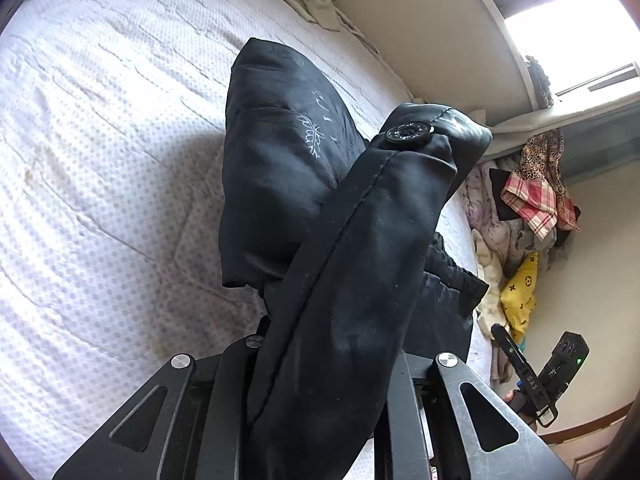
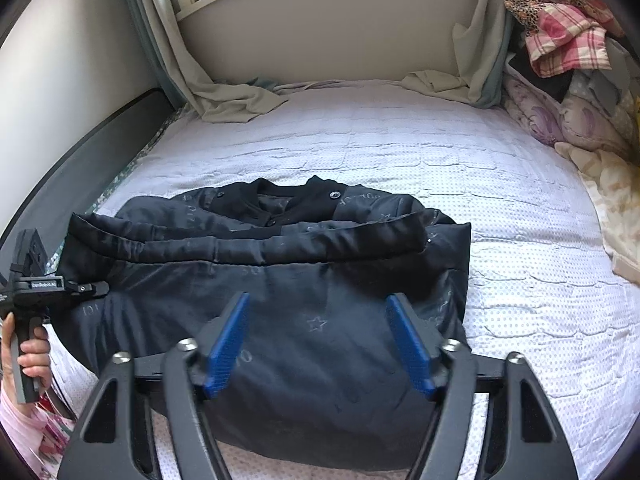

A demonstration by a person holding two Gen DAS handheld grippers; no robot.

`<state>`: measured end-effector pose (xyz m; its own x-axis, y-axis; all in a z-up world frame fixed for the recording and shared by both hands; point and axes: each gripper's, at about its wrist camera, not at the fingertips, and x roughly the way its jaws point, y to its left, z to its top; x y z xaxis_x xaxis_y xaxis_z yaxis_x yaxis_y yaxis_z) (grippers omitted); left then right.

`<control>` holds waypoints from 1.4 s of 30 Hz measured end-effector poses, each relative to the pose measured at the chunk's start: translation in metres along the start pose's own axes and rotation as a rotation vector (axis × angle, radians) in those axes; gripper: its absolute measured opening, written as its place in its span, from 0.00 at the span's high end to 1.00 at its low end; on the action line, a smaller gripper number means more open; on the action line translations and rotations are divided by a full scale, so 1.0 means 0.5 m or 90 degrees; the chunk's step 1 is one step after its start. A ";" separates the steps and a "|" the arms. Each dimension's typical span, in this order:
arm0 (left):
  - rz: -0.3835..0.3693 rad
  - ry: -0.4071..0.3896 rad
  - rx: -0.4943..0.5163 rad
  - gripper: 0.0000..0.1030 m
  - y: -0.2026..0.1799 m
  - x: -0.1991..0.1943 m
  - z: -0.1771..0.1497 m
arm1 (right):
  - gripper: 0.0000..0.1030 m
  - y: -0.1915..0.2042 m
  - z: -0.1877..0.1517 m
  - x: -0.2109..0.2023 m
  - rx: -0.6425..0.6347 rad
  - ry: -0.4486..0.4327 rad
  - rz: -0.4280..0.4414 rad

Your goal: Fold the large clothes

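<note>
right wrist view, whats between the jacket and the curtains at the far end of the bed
Only bare white quilted bedspread; nothing lies on that stretch between the black jacket and the curtains, as the right wrist view shows.

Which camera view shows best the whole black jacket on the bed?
The right wrist view: the black jacket lies across the bed, its collar and outline visible, beyond the open right gripper. The left wrist view shows only a bunched part with a button, clamped in the left gripper.
</note>
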<state>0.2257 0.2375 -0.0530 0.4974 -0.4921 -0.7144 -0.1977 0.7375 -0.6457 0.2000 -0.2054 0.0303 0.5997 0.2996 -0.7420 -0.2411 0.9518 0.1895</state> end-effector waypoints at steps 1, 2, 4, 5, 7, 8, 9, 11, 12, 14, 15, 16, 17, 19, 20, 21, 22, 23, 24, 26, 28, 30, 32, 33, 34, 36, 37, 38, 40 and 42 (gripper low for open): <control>0.001 0.000 0.001 0.83 0.004 -0.003 0.000 | 0.57 0.002 0.001 0.006 -0.005 0.002 0.001; 0.004 0.000 0.002 0.83 0.006 -0.003 -0.001 | 0.64 0.007 0.001 0.019 -0.015 0.005 0.000; 0.008 0.000 0.001 0.83 0.004 0.000 -0.001 | 0.72 0.009 -0.001 0.040 -0.028 0.009 -0.009; 0.009 0.000 -0.002 0.83 -0.004 0.004 -0.001 | 0.76 0.011 -0.004 0.059 -0.032 0.015 -0.017; 0.010 0.002 -0.007 0.83 -0.005 0.006 0.000 | 0.79 0.008 -0.008 0.085 -0.029 0.027 -0.022; 0.011 0.002 -0.006 0.83 -0.006 0.007 -0.001 | 0.79 0.004 -0.011 0.107 -0.025 0.038 -0.024; 0.013 0.001 -0.006 0.83 -0.018 0.011 0.000 | 0.79 0.002 -0.013 0.122 -0.025 0.046 -0.026; 0.015 -0.001 -0.001 0.83 -0.025 0.011 -0.002 | 0.79 0.001 -0.017 0.154 -0.025 0.061 -0.035; 0.016 -0.002 0.001 0.83 -0.028 0.010 -0.003 | 0.79 0.005 -0.016 0.165 -0.026 0.063 -0.036; 0.016 -0.008 0.009 0.83 -0.041 0.007 -0.005 | 0.79 0.001 -0.020 0.192 -0.028 0.071 -0.042; 0.016 -0.012 0.014 0.83 -0.047 0.005 -0.007 | 0.79 -0.002 -0.022 0.202 -0.026 0.076 -0.041; 0.015 -0.016 0.022 0.83 -0.055 0.002 -0.009 | 0.79 -0.004 -0.024 0.212 -0.021 0.082 -0.040; 0.013 -0.023 0.034 0.83 -0.067 -0.004 -0.011 | 0.79 -0.008 -0.027 0.221 -0.015 0.087 -0.036; 0.008 -0.031 0.049 0.83 -0.083 -0.011 -0.014 | 0.80 -0.016 -0.031 0.234 -0.002 0.096 -0.027; 0.002 -0.036 0.058 0.83 -0.097 -0.017 -0.017 | 0.80 -0.025 -0.033 0.242 0.011 0.102 -0.015; -0.002 -0.040 0.063 0.83 -0.106 -0.021 -0.019 | 0.80 -0.032 -0.033 0.249 0.021 0.107 -0.003; -0.006 -0.044 0.069 0.83 -0.118 -0.025 -0.020 | 0.80 -0.042 -0.034 0.254 0.035 0.112 0.011; -0.009 -0.048 0.075 0.83 -0.131 -0.030 -0.023 | 0.81 -0.052 -0.035 0.258 0.050 0.116 0.026; -0.009 -0.053 0.084 0.83 -0.145 -0.034 -0.025 | 0.82 -0.063 -0.036 0.262 0.066 0.120 0.040; -0.010 -0.064 0.105 0.83 -0.181 -0.042 -0.032 | 0.83 -0.079 -0.040 0.270 0.091 0.124 0.061; -0.019 -0.073 0.127 0.83 -0.224 -0.049 -0.039 | 0.84 -0.087 -0.047 0.277 0.100 0.123 0.069; -0.032 -0.081 0.151 0.83 -0.272 -0.054 -0.046 | 0.85 -0.087 -0.050 0.279 0.097 0.119 0.067; -0.044 -0.082 0.172 0.83 -0.325 -0.050 -0.053 | 0.85 -0.083 -0.053 0.281 0.089 0.115 0.063; -0.046 -0.081 0.179 0.83 -0.345 -0.045 -0.056 | 0.85 -0.084 -0.054 0.281 0.087 0.114 0.063; -0.046 -0.081 0.186 0.83 -0.369 -0.039 -0.060 | 0.85 -0.086 -0.055 0.282 0.088 0.113 0.066; -0.047 -0.080 0.202 0.83 -0.412 -0.024 -0.067 | 0.85 -0.088 -0.059 0.281 0.090 0.112 0.070; -0.046 -0.079 0.211 0.83 -0.435 -0.015 -0.070 | 0.86 -0.090 -0.059 0.281 0.091 0.111 0.072; -0.045 -0.077 0.217 0.83 -0.454 -0.006 -0.074 | 0.86 -0.091 -0.059 0.281 0.092 0.111 0.074; -0.046 -0.066 0.227 0.83 -0.499 0.018 -0.081 | 0.86 -0.091 -0.059 0.281 0.099 0.112 0.079; -0.042 -0.057 0.235 0.83 -0.538 0.040 -0.092 | 0.86 -0.097 -0.060 0.277 0.113 0.115 0.089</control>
<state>0.2498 0.0079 0.0940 0.5738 -0.5135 -0.6381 0.1463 0.8308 -0.5370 0.2718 -0.2121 -0.1009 0.4211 0.4274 -0.8000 -0.1647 0.9034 0.3959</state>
